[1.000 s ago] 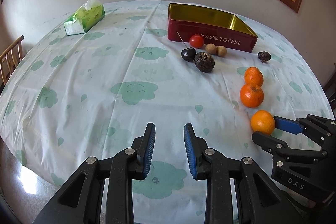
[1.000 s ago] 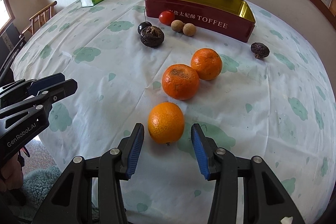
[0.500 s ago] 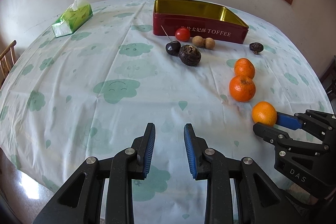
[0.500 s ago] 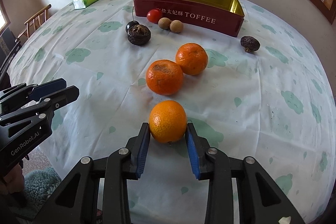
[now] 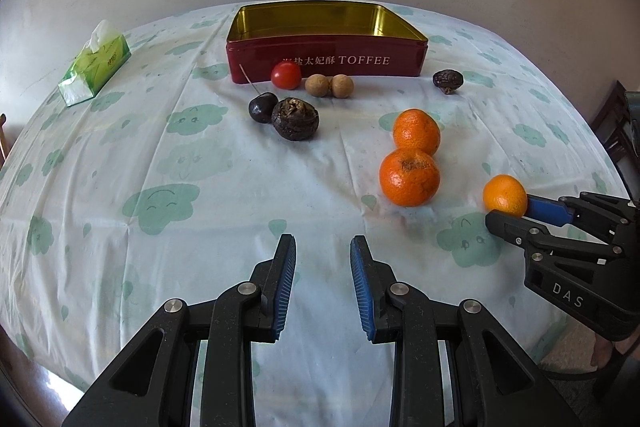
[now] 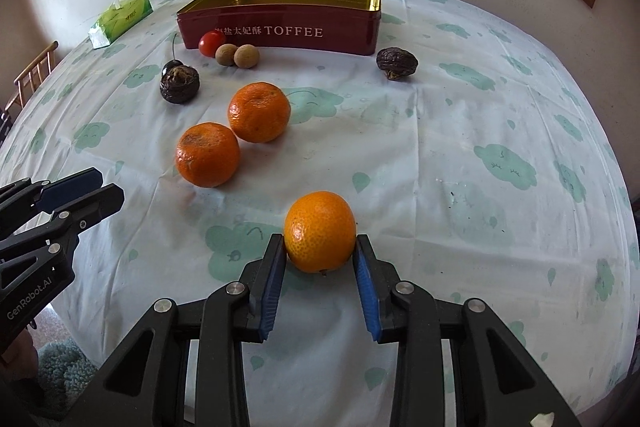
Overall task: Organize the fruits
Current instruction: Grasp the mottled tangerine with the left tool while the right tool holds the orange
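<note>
Left wrist view first: we find the left gripper [image 5: 323, 281] closed down with nothing between its pads, hovering over the tablecloth [image 5: 160, 155]. 2 mandarins [image 5: 412, 157] lie touching ahead; the toffee tin [image 5: 326, 61] stands beyond.

Right wrist view: we record the right gripper [image 6: 320, 277] clamped on 1 small mandarin [image 6: 320, 231] — both pads pressing its sides, near the table's front edge.

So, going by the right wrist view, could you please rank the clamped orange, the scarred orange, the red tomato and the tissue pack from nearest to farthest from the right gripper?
1. Clamped orange, between the right gripper pads.
2. Scarred orange, ahead, left.
3. Red tomato, against the toffee tin front.
4. Tissue pack, far left.
</note>
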### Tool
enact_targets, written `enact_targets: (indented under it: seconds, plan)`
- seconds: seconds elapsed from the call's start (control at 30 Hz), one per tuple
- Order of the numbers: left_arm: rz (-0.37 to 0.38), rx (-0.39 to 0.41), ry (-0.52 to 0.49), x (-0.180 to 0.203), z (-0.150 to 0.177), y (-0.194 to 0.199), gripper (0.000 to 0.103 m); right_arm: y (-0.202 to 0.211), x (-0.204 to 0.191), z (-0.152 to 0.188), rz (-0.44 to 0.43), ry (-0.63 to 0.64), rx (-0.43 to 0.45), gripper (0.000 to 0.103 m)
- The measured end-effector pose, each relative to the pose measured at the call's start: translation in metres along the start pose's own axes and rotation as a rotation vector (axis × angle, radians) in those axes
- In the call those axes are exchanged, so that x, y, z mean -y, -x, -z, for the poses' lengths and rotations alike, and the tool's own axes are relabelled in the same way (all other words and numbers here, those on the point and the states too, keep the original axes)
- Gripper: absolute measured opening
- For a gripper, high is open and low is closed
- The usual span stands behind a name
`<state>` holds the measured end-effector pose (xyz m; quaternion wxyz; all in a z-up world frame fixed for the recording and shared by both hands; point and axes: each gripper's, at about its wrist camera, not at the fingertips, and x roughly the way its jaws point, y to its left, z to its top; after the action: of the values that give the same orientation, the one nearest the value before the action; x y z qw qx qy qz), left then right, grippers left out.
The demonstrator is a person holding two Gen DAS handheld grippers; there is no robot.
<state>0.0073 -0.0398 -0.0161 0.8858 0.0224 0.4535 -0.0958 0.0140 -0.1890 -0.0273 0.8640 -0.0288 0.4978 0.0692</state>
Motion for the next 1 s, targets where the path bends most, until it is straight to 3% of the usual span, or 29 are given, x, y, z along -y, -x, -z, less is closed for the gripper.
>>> enact_targets:
  seconds: [0.27,0.47,1.0]
  plan:
    - [0.055,-0.012,-0.023,0.018,-0.008,-0.012,0.031,-0.001,0.025,0.000,0.044,-0.027,0.016,0.032]
    - [0.093,-0.010,-0.029,0.029,-0.013,-0.018,0.039,-0.002,0.040,0.001,0.045,-0.056,0.020,0.032]
    - [0.056,-0.016,-0.076,0.052,-0.023,-0.036,0.040,-0.003,0.071,0.003,0.049,-0.130,0.032,0.032]
